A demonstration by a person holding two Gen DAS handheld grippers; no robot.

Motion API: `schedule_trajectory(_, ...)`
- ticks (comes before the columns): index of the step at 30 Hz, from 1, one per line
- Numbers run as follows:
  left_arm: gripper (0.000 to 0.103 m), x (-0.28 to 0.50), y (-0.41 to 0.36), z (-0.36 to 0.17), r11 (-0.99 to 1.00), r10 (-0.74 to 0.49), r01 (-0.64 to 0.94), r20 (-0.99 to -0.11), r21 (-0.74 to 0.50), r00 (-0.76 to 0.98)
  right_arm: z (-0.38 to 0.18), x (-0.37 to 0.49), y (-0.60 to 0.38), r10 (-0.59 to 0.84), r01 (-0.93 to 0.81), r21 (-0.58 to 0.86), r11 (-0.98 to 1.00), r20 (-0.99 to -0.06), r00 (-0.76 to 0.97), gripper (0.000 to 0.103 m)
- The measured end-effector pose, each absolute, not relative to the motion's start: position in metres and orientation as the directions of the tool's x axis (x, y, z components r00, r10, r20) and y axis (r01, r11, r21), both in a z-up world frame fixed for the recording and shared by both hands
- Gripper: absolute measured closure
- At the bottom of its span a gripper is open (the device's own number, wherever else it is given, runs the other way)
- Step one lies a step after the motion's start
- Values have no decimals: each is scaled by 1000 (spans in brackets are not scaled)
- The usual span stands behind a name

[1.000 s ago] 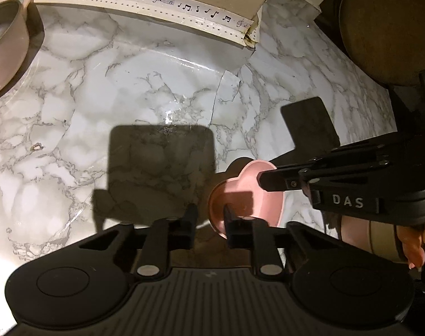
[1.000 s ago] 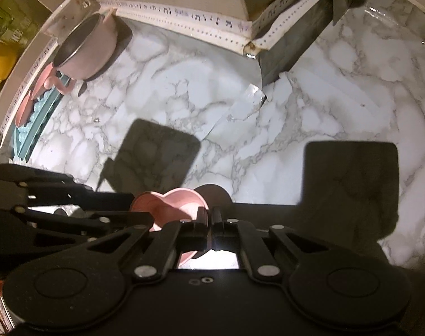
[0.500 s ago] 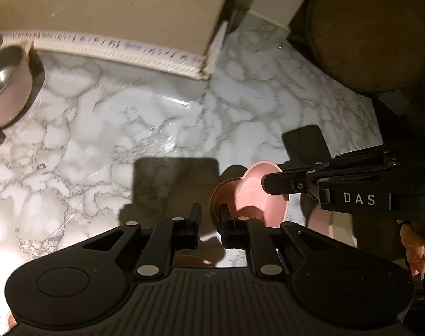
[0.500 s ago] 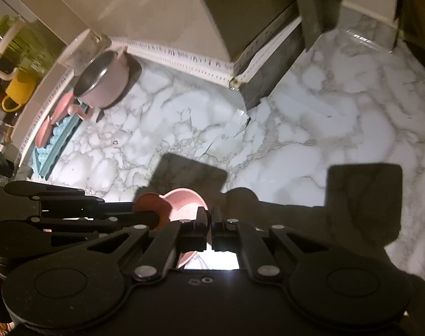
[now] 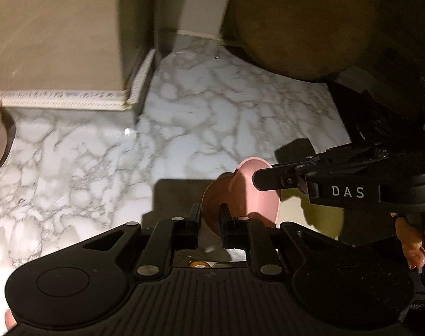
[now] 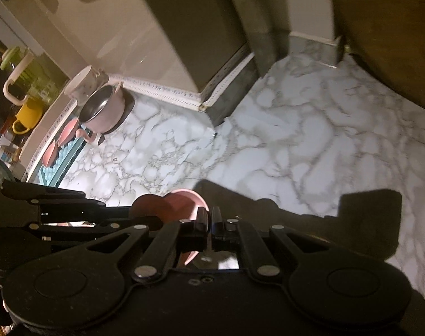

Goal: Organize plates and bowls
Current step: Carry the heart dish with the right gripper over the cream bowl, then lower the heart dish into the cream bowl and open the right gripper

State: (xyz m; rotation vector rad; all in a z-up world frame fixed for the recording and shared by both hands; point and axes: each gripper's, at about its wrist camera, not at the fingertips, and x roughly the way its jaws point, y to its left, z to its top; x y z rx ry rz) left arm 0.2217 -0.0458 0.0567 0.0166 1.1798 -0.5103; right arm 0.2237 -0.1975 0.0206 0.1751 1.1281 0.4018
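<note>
I am holding a pink heart-shaped bowl [image 5: 255, 193] above the marble counter [image 5: 184, 140] with both grippers together. My left gripper [image 5: 209, 218] is closing its two fingers on the near rim of the bowl, and my right gripper [image 6: 211, 218] is pinching the opposite rim, with its fingers almost fully together. The bowl is hanging tilted between them, not touching the counter, and its shadow is lying on the marble under it. Far from the bowl, at the back edge of the counter, a pink pot [image 6: 104, 110] is standing, and just beside the pot a blue rack [image 6: 64, 156] is carrying pink plates [image 6: 68, 133]
</note>
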Motion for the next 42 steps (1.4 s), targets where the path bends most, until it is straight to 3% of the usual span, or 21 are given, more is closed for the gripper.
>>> schedule_trajectory(12,90,194,-104,64,834,-402,500,-879,-235,257,33,184,-254,359,-138,333,933,-824,437,101)
schedule_trajectory(27,90,186,-161,29,811,-340,558,-919,-177,201,-4,164,-302,304,-21,325,945,-857,416,100)
schedule_trajectory(36,90,190,-167,13,820,-299,552,-936,-152,186,-16,169,-297,312,-52,317,947,-867,388,88)
schedule_trajectory(42,90,193,-166,7,824,-293,544,-940,-156,175,-16,173,-294,305,-66,304,950,-871,386,85)
